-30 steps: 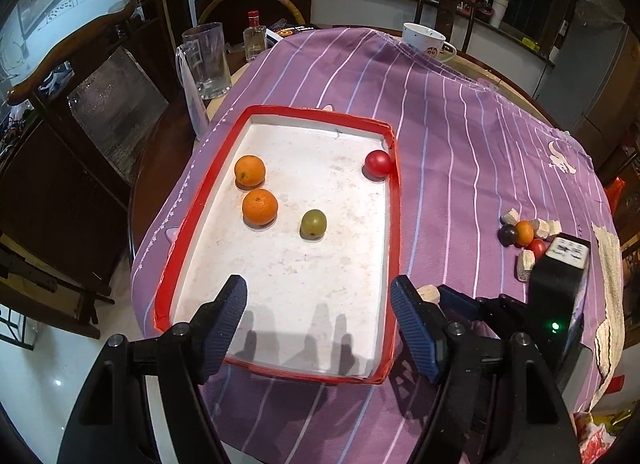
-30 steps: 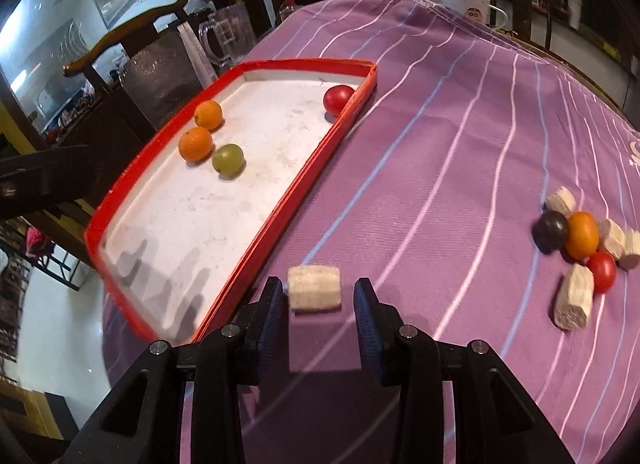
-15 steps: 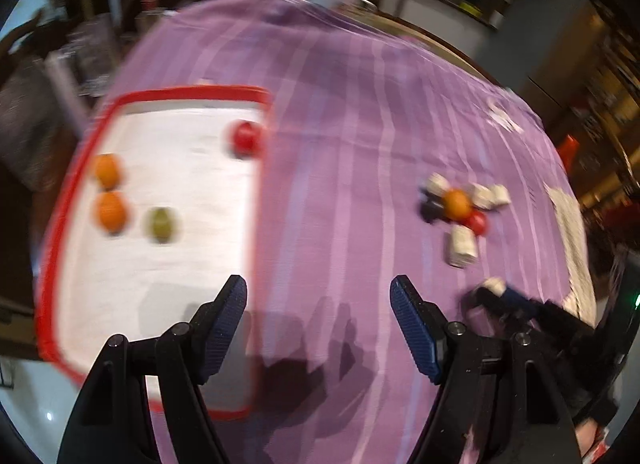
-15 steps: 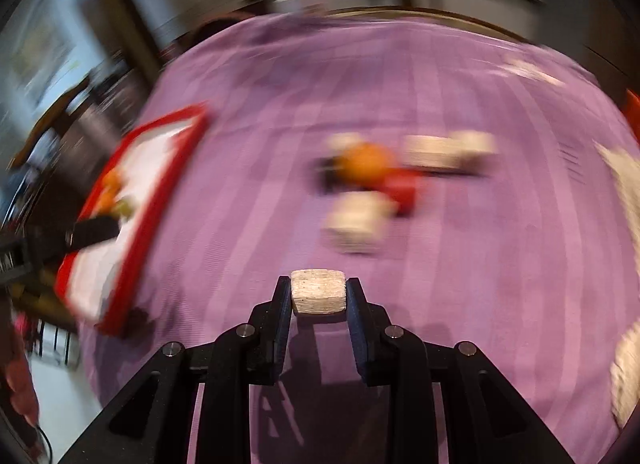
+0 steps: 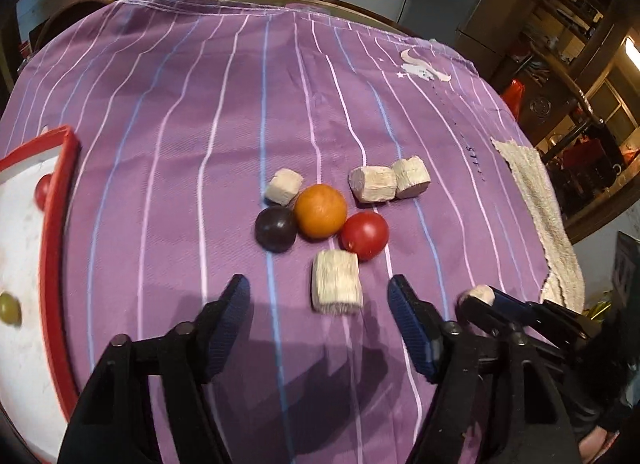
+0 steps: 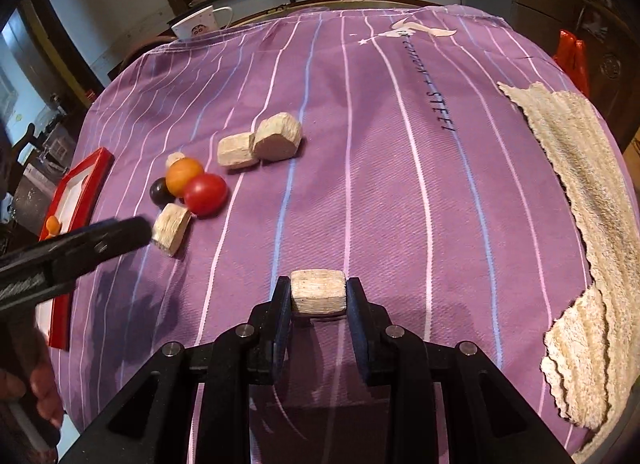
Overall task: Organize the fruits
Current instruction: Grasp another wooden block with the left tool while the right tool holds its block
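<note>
An orange [image 5: 321, 211], a red tomato [image 5: 365, 235] and a dark plum [image 5: 275, 229] lie together on the purple striped cloth among several pale cork-like chunks. One chunk [image 5: 337, 282] lies just ahead of my left gripper [image 5: 318, 293], which is open and empty. My right gripper [image 6: 318, 293] is shut on another pale chunk [image 6: 318, 290], low over the cloth; it also shows in the left wrist view [image 5: 478, 294]. The red-rimmed white tray [image 5: 60, 200] at the left holds a red fruit [image 5: 42, 189] and a green one [image 5: 9, 307].
A beige towel [image 6: 580, 200] lies along the cloth's right edge. A white mug [image 6: 197, 26] stands at the far edge. Two chunks [image 6: 260, 142] lie touching behind the fruit cluster. Chairs and a counter stand beyond the table.
Both grippers have swung right, from the tray to the fruit cluster. The right gripper closed on the pale chunk and carried it along. The left stayed open.
</note>
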Demonstrator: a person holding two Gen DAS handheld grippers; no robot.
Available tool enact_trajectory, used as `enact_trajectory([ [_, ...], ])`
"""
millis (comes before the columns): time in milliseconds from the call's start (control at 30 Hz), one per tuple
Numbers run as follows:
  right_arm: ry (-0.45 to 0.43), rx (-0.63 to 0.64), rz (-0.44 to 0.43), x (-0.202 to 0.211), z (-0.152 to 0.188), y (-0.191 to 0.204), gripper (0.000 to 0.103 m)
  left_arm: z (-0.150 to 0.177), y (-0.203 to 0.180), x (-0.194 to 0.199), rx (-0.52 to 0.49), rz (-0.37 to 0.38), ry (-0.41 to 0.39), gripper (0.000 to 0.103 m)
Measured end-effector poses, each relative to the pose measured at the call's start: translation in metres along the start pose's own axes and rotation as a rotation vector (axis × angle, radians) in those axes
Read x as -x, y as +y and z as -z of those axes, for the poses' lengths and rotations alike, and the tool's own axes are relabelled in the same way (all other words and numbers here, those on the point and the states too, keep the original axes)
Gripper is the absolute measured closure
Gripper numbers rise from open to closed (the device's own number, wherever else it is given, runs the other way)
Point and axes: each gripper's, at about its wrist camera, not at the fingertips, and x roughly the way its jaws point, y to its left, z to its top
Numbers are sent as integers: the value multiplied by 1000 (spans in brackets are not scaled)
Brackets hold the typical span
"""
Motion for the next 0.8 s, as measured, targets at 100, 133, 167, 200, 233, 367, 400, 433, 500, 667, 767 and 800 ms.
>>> enact_trajectory([
  [100,1,18,-2,-2,0,-1,73,2,-1,-13,-5,4,30,58],
  [133,2,22,-2,-2,0,0,73,3,0,-16,2,18,34,58],
  [167,3,27,-2,-3,0,-1,73,5,0,-17,9,20,33,58],
  [200,4,30,0,-3,-1,-1,73,6,-1,-17,7,11,25,60],
  [233,4,34,2,-4,-1,0,73,6,-3,-17,0,8,25,62],
  [367,10,51,-5,-2,-2,5,74,8,-8,-13,-24,9,16,75],
  [400,11,51,-9,-2,-2,6,74,8,-6,-10,-17,13,11,75],
  [433,9,53,-13,0,-2,9,74,9,-2,-6,-4,18,5,75],
  [500,4,55,-16,3,-3,14,74,11,9,7,25,29,-16,75],
  [667,-6,55,-31,7,-6,36,74,19,47,44,89,17,-68,75],
  [767,-16,80,-56,9,-11,63,74,25,84,68,149,-21,-97,75],
  [800,-20,97,-73,9,-12,77,74,27,100,76,176,-37,-107,75],
])
